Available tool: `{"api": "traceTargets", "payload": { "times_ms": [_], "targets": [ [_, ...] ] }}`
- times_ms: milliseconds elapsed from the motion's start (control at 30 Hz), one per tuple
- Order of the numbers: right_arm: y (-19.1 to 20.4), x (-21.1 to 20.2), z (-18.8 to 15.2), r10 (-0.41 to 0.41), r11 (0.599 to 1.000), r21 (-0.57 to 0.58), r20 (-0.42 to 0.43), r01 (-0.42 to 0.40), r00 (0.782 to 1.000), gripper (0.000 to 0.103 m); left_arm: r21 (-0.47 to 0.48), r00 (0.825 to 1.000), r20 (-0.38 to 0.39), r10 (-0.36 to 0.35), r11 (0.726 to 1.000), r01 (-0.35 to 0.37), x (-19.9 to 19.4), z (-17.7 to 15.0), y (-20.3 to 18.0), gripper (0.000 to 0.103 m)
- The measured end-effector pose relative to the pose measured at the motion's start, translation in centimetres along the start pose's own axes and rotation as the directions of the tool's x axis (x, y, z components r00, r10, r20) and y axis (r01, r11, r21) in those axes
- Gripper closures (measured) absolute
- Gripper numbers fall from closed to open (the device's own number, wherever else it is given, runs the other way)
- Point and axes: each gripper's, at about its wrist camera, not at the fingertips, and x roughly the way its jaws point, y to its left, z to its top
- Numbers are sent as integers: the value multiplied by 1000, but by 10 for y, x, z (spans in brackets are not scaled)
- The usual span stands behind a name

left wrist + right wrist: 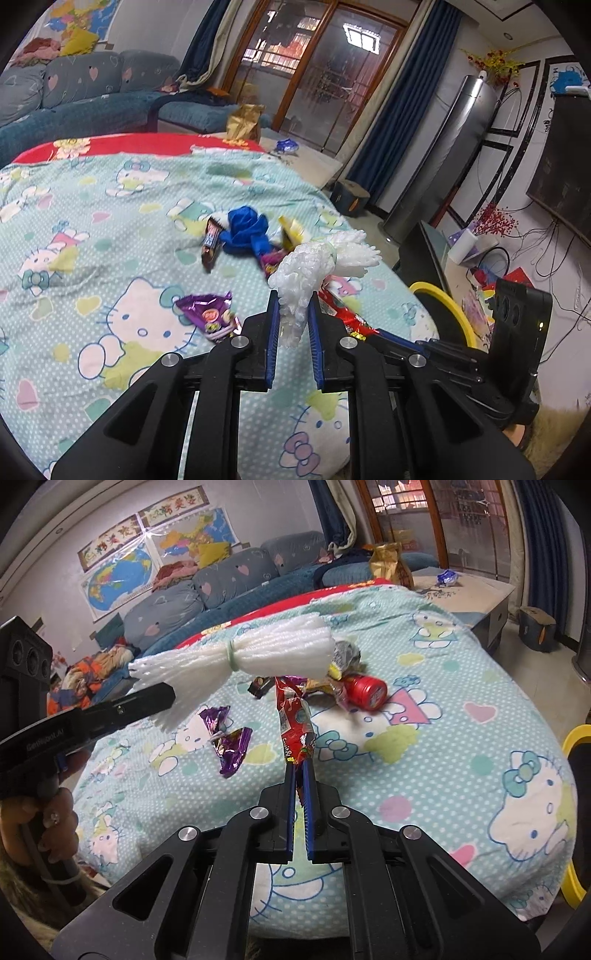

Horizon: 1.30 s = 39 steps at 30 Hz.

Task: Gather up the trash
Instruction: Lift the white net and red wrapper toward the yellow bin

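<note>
two grippers each carry a piece of trash above a bed covered by a hello kitty sheet [92, 221]. at the left of the litter, a purple wrapper [208, 314] lies flat on the sheet, torn open, near the bed's near edge. just beyond it a brown snack bar wrapper [211, 240] leans against a crumpled blue bag [245, 230], with a yellow wrapper [291, 229] touching the bag's right side. the left gripper [293, 314] has its jaws clamped on a white foam fruit net [317, 266], bunched and tied round its middle with a pale green band, held clear of the sheet. in the right wrist view, the right gripper [300, 775] has its jaws pressed together on the lower end of a long red snack wrapper [293, 716], which stands upright off the bed. farther right, a red bottle cap [367, 692] rests on the sheet among crumpled wrappers. a yellow hoop [443, 299] shows past the bed's right edge.
</note>
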Motion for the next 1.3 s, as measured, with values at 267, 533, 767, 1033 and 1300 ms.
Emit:
{"api": "traceTargets", "payload": {
  "times_ms": [267,533,767,1033,1300],
  "targets": [
    [-8,-22,5,-22,1000,6,59,22,998,101,23,999,26,-24,999,23,-3,9,-19,88],
    [-22,-40,6,-60,997,51,99,55,993,101,47,998,37,-60,997,58,2,16,-39,89],
    [-33,-51,5,-97,993,82,122,88,988,101,82,994,39,-99,992,95,5,19,-59,89],
    [-45,-61,4,-152,985,105,148,138,977,101,112,991,34,-130,986,125,8,19,-75,89],
    [-64,-71,2,-211,971,150,164,187,964,101,131,988,18,-157,980,153,15,17,-86,89]
  ]
}}
